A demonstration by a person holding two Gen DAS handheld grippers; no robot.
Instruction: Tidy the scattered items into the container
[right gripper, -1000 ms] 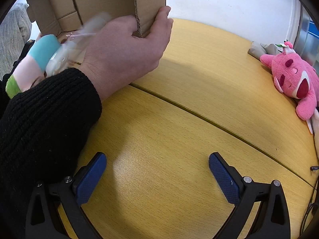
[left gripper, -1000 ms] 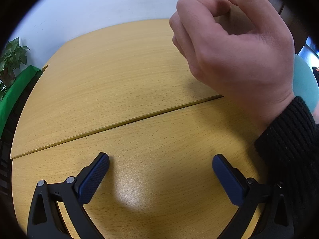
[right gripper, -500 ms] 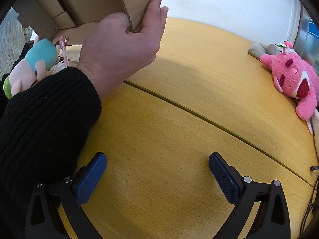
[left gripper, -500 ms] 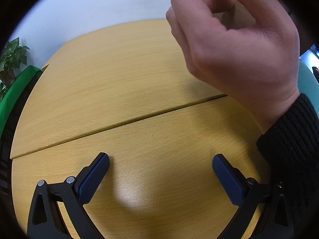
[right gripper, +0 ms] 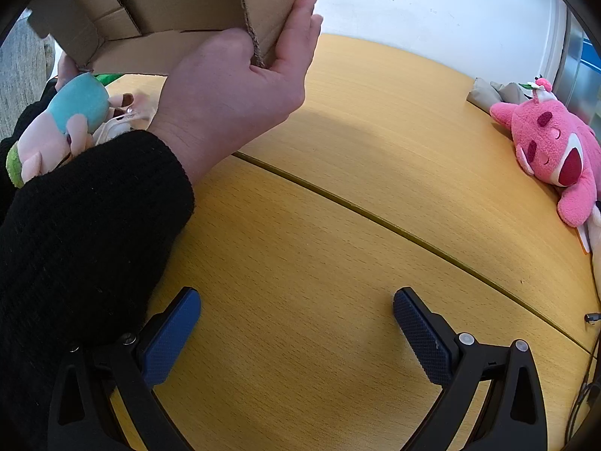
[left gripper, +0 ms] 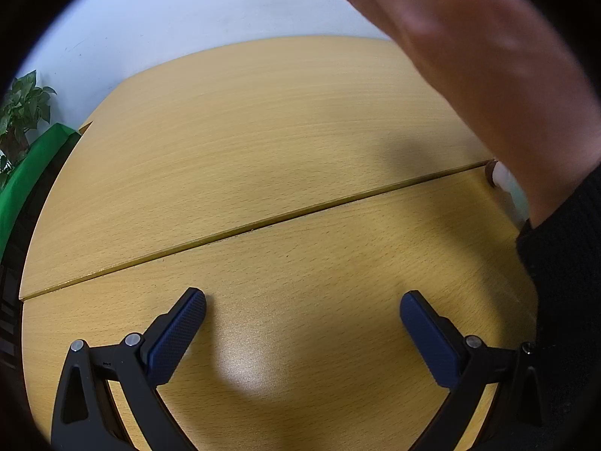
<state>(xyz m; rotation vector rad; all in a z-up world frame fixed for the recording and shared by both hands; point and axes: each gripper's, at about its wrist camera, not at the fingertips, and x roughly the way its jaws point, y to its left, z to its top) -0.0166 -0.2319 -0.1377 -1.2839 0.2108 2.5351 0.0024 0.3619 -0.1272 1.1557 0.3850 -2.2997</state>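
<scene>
A bare hand [right gripper: 233, 86] in a black sleeve lifts a tilted cardboard box [right gripper: 169, 0] above the table at the upper left of the right wrist view. A teal, pink and green plush toy [right gripper: 64, 120] lies below the box, with small pale items beside it. A pink plush bear [right gripper: 552, 150] lies at the far right of the table. My right gripper [right gripper: 296, 319] is open and empty, low over the wooden table [right gripper: 338, 225]. My left gripper [left gripper: 302, 319] is open and empty over the table [left gripper: 244, 150]; the hand [left gripper: 469, 56] is at its upper right.
A seam runs across the tabletop in both views. A grey cloth [right gripper: 492, 94] lies behind the pink bear. A cable end [right gripper: 591, 317] shows at the right edge. A green panel [left gripper: 26, 173] and a plant [left gripper: 22, 109] stand off the table's left side. A white wall is behind.
The hand has raised and tipped the cardboard box higher; it left the left wrist view. The teal plush and small items now lie exposed below it. Both grippers stayed still.
</scene>
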